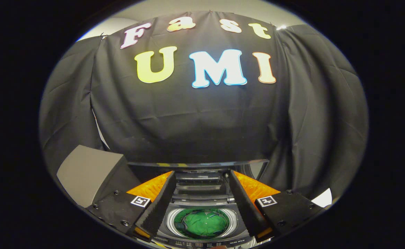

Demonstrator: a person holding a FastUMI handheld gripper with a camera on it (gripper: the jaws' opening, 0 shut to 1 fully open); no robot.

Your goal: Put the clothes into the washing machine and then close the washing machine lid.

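Observation:
The washing machine (202, 202) stands just below and ahead of my fingers, its top opening seen between them. Green clothes (202, 224) lie inside its round drum. The lid (199, 164) is raised, its top edge a thin dark bar beyond the fingertips, in front of the booth's cloth wall. My gripper (200, 174) is open, with nothing held between its fingers, and hangs above the machine's opening. The fingers (155, 204) spread wide to either side of the drum.
A grey box-like block (86, 173) stands to the left of the machine. The black cloth wall rises close behind the lid. A small pale patch (321, 199) shows at the right beyond the gripper's body.

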